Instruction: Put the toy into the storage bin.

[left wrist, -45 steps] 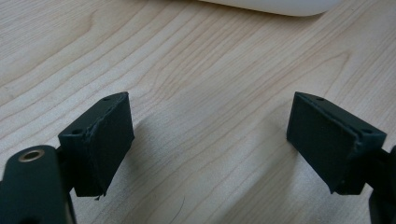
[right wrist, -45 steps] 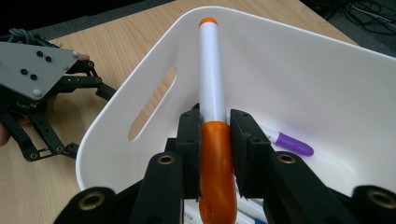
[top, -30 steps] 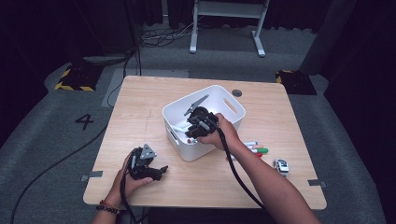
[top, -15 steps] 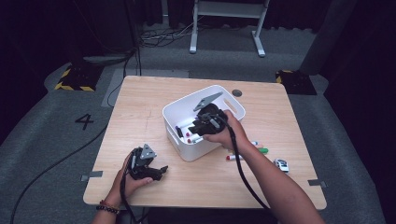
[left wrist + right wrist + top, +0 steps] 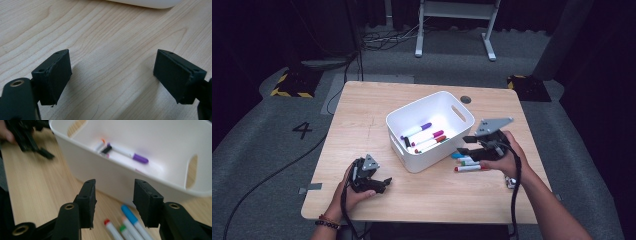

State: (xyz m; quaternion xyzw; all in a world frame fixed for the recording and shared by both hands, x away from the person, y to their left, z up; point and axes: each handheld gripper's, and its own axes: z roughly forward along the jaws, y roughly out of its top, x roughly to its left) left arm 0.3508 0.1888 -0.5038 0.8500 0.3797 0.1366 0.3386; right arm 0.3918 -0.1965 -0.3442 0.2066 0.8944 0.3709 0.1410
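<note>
The right tongs [image 5: 468, 145] hang just above the counter [image 5: 377, 107] beside the white bin [image 5: 412, 161], jaws apart with nothing between them; they have just been opening. A second ago they were down inside the bin, and half a second ago above its rim; now they are out past its near right wall, over the loose markers. In the right gripper view, the blue-capped marker [image 5: 130, 212], the red-capped marker [image 5: 108, 223] and the green-capped marker [image 5: 122, 228] lie on the wood just below the jaws, side by side; their barrels are cut off by the bottom edge and blurred.

The left tongs [image 5: 384, 182] rest low on the counter near its front left, jaws wide apart over bare wood, unchanged from the earlier frames.

The bin is smooth moulded plastic, rectangular with rounded corners and a slot handle in its end walls. Inside lie a purple-capped marker [image 5: 418, 129] and a red-capped one, with others partly hidden beneath them. The counter is pale, fine-grained wood. A small object lies behind the right hand [image 5: 507, 160], too hidden to identify.
</note>
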